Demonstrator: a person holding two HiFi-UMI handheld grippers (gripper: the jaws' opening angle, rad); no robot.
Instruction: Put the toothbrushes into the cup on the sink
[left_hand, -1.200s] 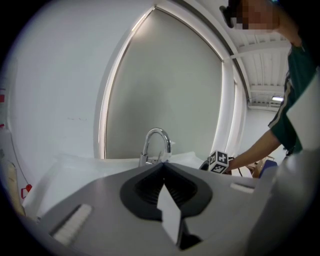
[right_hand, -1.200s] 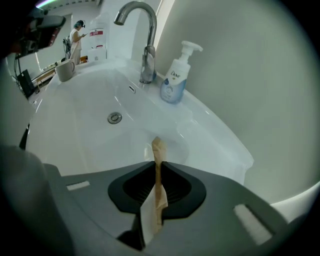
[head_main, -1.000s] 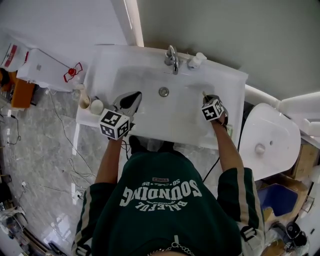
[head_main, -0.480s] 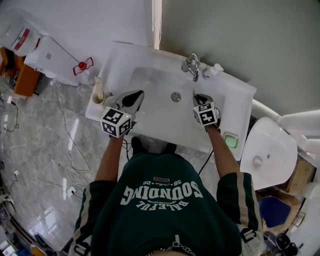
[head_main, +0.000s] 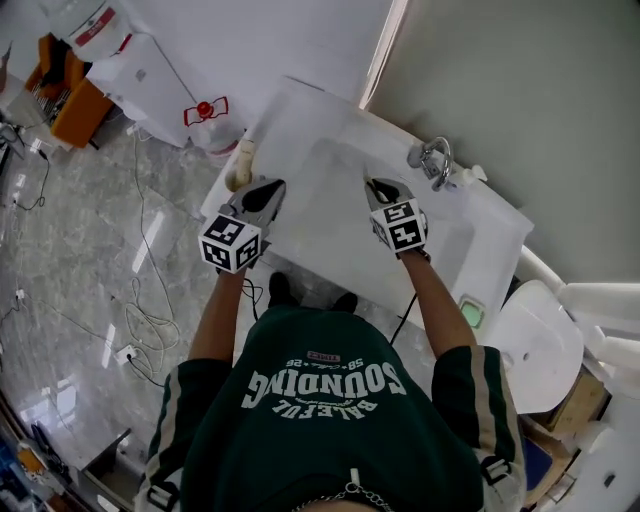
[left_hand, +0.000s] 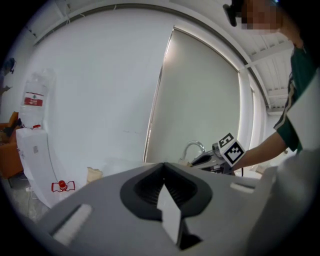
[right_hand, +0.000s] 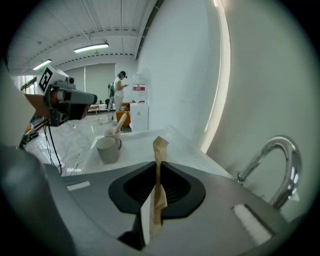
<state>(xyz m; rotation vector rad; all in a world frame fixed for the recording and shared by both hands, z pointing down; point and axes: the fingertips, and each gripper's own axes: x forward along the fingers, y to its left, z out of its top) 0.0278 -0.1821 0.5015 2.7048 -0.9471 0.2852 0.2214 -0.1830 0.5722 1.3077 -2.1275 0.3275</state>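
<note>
A tan toothbrush (right_hand: 160, 146) stands upright between the jaws of my right gripper (right_hand: 158, 172), which is shut on it. In the head view that right gripper (head_main: 376, 185) hovers over the white sink (head_main: 322, 205), mid-basin. The grey cup (right_hand: 109, 149) stands on the sink's left corner with another toothbrush (right_hand: 119, 124) leaning in it; the head view shows the cup (head_main: 240, 177) there too. My left gripper (head_main: 270, 188) hangs just right of the cup, and in its own view its jaws (left_hand: 164, 186) are shut on nothing.
The chrome faucet (head_main: 432, 157) rises at the sink's back right, close to my right gripper's side (right_hand: 272, 160). A green soap dish (head_main: 472, 313) sits on the right rim. A toilet (head_main: 535, 340) stands right of the sink, a water dispenser (head_main: 150, 70) at left.
My right gripper has carried the toothbrush from the basin's right side leftward toward the cup. The left gripper has kept its place beside the cup. The head view has swung left.
</note>
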